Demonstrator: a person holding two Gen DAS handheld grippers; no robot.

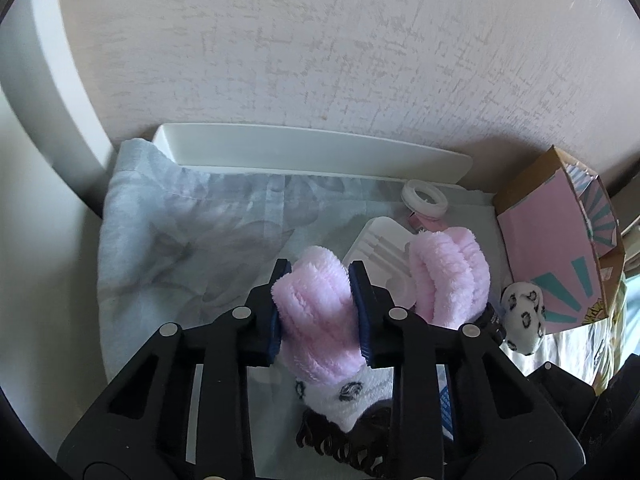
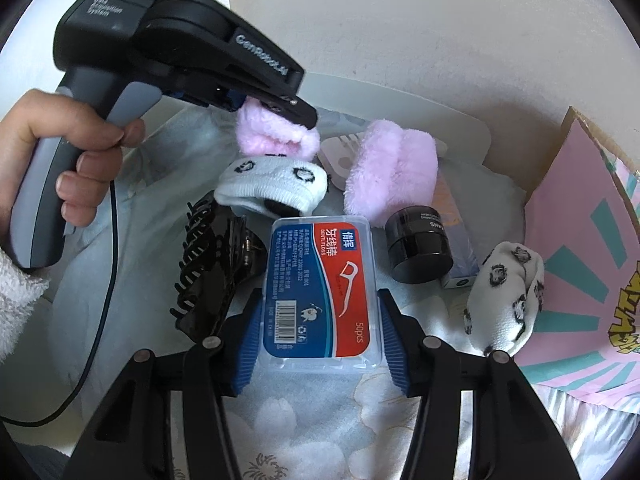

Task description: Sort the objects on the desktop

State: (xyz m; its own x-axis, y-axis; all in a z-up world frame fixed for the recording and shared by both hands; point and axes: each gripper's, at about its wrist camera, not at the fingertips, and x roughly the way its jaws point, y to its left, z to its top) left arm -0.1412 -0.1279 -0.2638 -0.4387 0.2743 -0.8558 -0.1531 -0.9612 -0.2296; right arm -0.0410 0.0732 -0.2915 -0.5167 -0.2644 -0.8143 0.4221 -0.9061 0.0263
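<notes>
My left gripper [image 1: 319,280] is shut on a pink plush sock [image 1: 316,312] whose white spotted cuff [image 1: 340,392] hangs below the jaws. The right wrist view shows that gripper [image 2: 296,112] from the side, holding the same sock [image 2: 276,136] above the cloth. A second pink plush piece [image 2: 390,172] lies to its right, and a white spotted one [image 2: 506,296] lies by the carton. My right gripper [image 2: 320,300] is shut on a clear dental floss box [image 2: 320,284] with a blue and red label; its blue pads press on both long sides.
A black hair claw [image 2: 212,264] lies left of the floss box and a black jar [image 2: 420,244] right of it. A pink carton [image 2: 580,240] stands at the right. A white tray [image 1: 312,152] stands by the wall. A hand [image 2: 80,152] grips the left handle.
</notes>
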